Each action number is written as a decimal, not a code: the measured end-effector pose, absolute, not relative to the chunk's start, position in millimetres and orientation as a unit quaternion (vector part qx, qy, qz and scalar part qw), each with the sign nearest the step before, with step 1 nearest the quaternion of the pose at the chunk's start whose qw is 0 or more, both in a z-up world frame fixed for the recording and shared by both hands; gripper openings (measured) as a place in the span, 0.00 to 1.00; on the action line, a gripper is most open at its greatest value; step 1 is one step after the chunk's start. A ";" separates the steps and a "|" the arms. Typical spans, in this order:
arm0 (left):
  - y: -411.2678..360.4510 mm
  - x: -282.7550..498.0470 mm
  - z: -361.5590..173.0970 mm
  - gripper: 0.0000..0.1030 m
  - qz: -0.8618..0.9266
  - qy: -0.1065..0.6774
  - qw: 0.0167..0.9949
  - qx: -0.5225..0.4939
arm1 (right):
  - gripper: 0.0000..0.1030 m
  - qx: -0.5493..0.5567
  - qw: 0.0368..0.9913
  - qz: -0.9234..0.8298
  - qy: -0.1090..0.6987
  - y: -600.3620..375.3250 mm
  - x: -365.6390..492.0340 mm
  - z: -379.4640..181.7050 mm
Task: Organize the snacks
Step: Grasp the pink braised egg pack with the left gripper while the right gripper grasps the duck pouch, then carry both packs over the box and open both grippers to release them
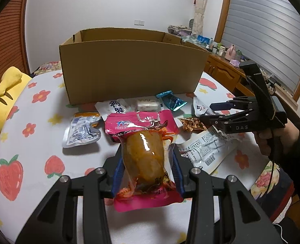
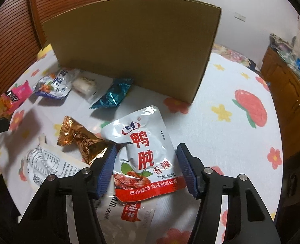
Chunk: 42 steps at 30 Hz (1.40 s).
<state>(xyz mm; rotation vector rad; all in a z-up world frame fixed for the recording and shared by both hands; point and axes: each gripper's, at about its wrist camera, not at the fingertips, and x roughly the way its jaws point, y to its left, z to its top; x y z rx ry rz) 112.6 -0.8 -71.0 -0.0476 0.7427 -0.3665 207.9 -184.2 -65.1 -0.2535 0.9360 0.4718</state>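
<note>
Scanning from the left in the left wrist view, one yellow plush toy (image 1: 6, 99) lies at the edge of the fruit-and-flower sheet (image 1: 31, 148). Next comes one silver pouch with an orange top (image 1: 81, 129), lying flat. One pink packet (image 1: 144, 154) follows, clamped between the blue pads of the left gripper (image 1: 147, 170) and lifted clear of the sheet; its clear window shows an orange-brown piece of food, and its pink ends carry dark print. Behind it stands one open cardboard box (image 1: 133, 69), upright. Before the box lie one white pouch with blue characters (image 1: 114, 106), one small white wrapped sweet (image 1: 147, 104) and one teal foil wrapper (image 1: 172, 100). Farther right are one gold foil wrapper (image 1: 192, 123) and one large white bag (image 1: 207, 152), printed side up. A hand (image 1: 272, 140) holds the right gripper (image 1: 209, 112) at the far right.

In the right wrist view, the same gold wrapper touches the left pad (image 2: 107, 166). One white duck-gizzard pouch (image 2: 143, 154) with red characters and a red base band lies between the jaws, resting on a second large white bag (image 2: 129, 211). The left pad meets its edge; the right pad stands apart, so the right gripper is open around it, not yet gripping.
</note>
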 end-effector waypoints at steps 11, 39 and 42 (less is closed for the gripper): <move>0.6 112.9 -70.8 0.39 -0.177 0.361 0.915 -0.025 | 0.55 -0.101 0.860 0.233 0.443 -191.4 207.4 -59.0; -6.5 145.5 4.3 0.39 -0.183 0.298 0.937 0.009 | 0.56 -0.115 0.895 0.265 0.341 -167.4 188.4 43.2; -4.3 157.5 14.7 0.39 -0.182 0.291 0.939 0.010 | 0.56 -0.116 0.898 0.271 0.327 -163.5 195.3 57.6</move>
